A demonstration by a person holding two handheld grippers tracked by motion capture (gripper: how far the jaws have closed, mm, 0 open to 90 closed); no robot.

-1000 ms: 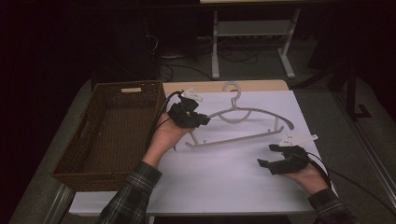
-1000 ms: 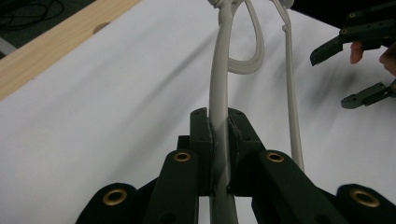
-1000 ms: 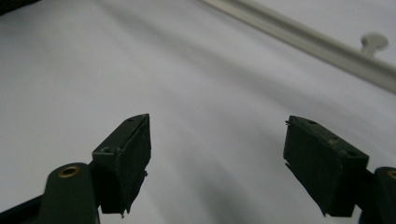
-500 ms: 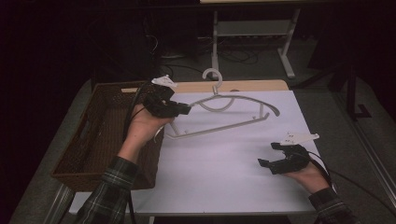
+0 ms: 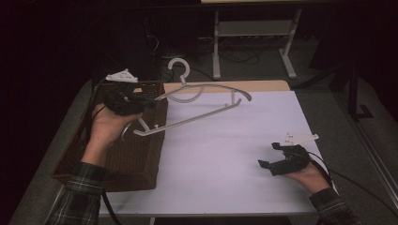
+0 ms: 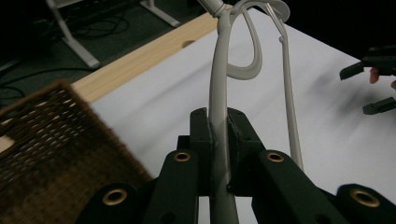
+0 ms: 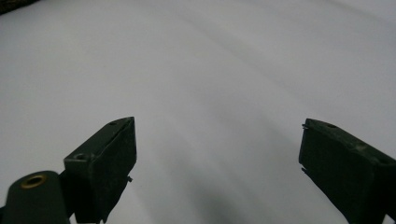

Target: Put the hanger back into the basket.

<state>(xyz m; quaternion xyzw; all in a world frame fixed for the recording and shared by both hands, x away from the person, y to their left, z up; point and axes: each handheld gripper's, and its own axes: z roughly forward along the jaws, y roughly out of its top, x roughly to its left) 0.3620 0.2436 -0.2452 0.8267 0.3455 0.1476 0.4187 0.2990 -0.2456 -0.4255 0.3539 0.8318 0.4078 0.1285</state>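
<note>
The left gripper [image 5: 141,104] is clenched on one arm of a white plastic hanger [image 5: 206,101], and the left gripper view shows that arm pinched between the two black fingers [image 6: 201,140], running up and away to the hook. In the high view the hanger is lifted clear of the white desk [image 5: 234,154], tilted, with its gripped end over the right edge of the brown wicker basket [image 5: 136,159] and its hook [image 5: 178,68] pointing toward the far side. The basket sits at the left end of the desk, touching its white cover. The right gripper [image 5: 272,165] rests low at the near right of the desk, well apart from the hanger; its fingers [image 7: 105,163] stand wide, have just been opening, and have nothing between them. Whether that gripper touches the desk surface is hard to tell from this dim angle.
</note>
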